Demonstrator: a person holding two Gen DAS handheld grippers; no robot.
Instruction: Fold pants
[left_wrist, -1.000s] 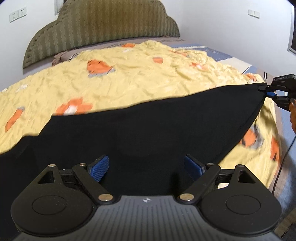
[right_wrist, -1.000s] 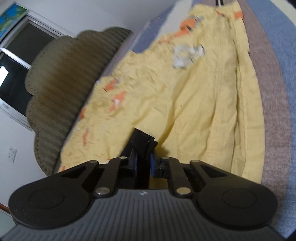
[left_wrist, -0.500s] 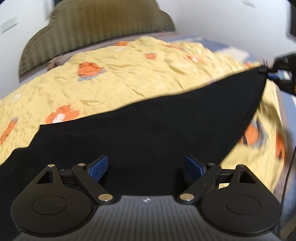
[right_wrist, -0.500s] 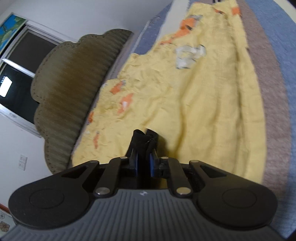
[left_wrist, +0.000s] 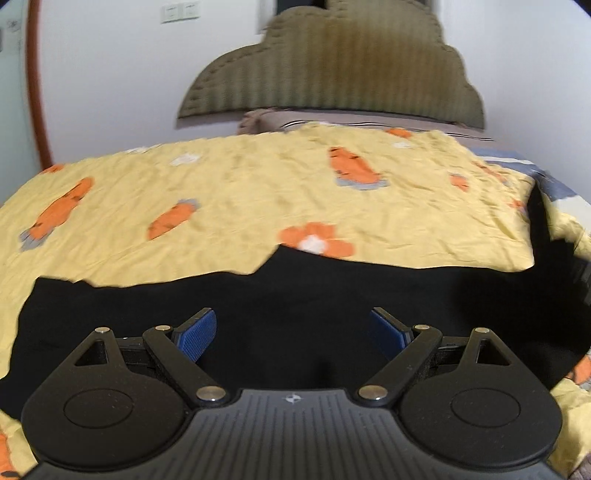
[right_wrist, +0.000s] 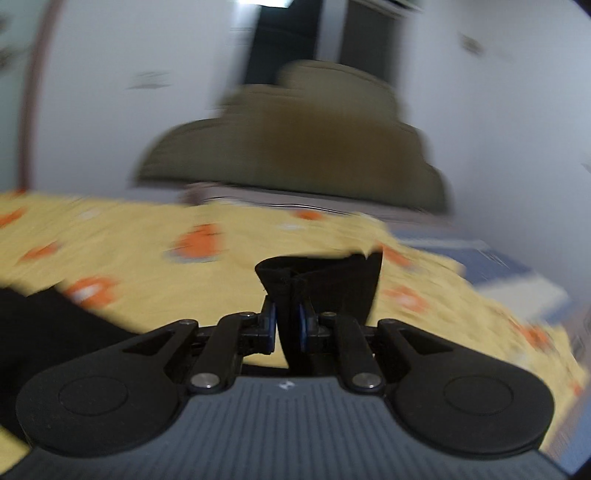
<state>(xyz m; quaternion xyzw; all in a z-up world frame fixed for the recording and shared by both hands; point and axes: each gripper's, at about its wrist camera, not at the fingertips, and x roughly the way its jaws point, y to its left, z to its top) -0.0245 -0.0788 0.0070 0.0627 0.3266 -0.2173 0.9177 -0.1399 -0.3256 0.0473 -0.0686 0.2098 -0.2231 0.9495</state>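
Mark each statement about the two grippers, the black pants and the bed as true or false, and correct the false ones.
1. The left gripper has its jaws shut on cloth. False: they stand wide open, over the black fabric pants.
2. The right gripper clamps a bunched edge of the pants. True.
3. The pants lie on a plain white sheet. False: on a yellow bedspread with orange carrot prints.
4. A ribbed olive-green padded headboard stands against the wall. True.
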